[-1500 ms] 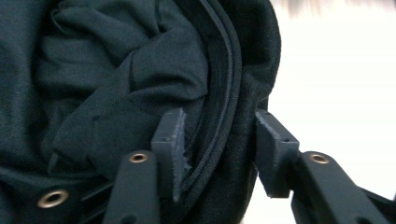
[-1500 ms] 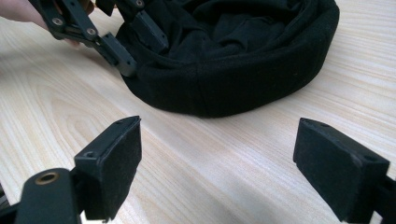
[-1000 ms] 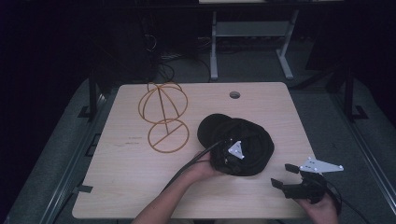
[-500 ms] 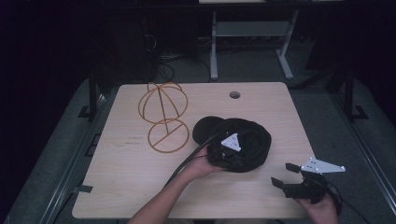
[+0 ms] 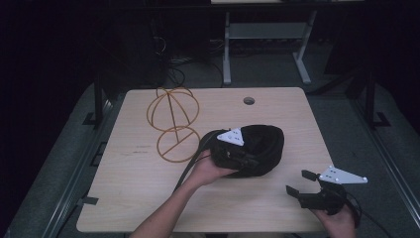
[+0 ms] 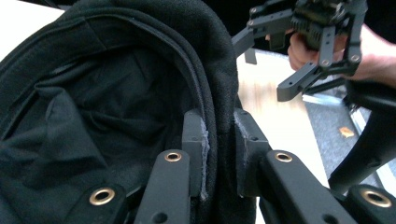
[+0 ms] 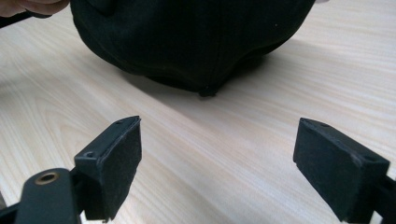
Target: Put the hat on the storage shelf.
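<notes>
Surface (image 5: 148, 198): pale wood-grain top, rounded corners, small round cable hole (image 5: 249, 100) near the far edge, right of centre. Dark floor and metal frame legs beyond the far edge.

Black cap (image 5: 265, 144): soft dark fabric, sits right of centre on the surface, opening turned toward the left gripper. In the left gripper view its inner lining and stitched rim show, crumpled. In the right gripper view its rounded outer side rests on the wood, shadow beneath it, a small button at the low point.

Wire stand (image 5: 173, 124): gold-orange wire, a globe-shaped frame on a ring base with a cross bar, left of the cap and toward the far-left part of the surface. Base ring lies just beside the cap's left edge; contact cannot be told.

Left gripper (image 6: 219, 140): comes in from the near side on a bare forearm, at the cap's left side, grey plate on top. Jaws clenched on the cap's rim, one pad inside the cap, one outside, fabric pinched between them. Cable (image 5: 190, 166) trails toward the near-left.

Right gripper (image 5: 296, 184): near-right corner of the surface, held in a hand (image 5: 339, 220) at the near edge, well apart from the cap, which lies to its far left. Jaws spread wide, nothing between them, bare wood beneath
</notes>
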`<state>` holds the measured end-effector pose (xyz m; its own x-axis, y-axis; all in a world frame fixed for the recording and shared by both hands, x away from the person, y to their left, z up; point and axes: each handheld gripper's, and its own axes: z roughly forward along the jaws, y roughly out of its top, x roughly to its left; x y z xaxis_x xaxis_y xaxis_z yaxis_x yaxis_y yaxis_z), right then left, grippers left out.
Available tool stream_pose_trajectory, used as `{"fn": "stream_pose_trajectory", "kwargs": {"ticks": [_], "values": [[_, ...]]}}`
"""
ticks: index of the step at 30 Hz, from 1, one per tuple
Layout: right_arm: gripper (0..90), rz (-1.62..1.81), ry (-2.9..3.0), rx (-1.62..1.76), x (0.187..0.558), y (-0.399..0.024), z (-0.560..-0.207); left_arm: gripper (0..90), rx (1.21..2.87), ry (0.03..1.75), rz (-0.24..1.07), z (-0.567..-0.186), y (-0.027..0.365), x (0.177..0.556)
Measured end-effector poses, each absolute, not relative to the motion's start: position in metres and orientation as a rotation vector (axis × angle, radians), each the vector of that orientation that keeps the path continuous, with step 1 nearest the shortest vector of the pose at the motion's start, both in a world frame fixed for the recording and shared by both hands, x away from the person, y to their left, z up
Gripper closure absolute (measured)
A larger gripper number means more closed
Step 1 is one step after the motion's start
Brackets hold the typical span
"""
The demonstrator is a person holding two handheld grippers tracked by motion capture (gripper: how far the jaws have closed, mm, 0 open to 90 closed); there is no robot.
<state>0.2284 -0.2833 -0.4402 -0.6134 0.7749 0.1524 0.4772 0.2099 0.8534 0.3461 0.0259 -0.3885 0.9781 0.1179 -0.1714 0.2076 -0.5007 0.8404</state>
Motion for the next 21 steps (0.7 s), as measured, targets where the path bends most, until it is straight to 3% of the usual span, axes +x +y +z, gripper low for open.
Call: {"fn": "stream_pose_trajectory", "kwargs": {"ticks": [21], "values": [[14.9, 1.484, 2.112, 1.131, 0.231, -0.271, -0.426, 76.8, 1.931, 0.228, -0.19, -0.36, 0.042, 0.348]]}}
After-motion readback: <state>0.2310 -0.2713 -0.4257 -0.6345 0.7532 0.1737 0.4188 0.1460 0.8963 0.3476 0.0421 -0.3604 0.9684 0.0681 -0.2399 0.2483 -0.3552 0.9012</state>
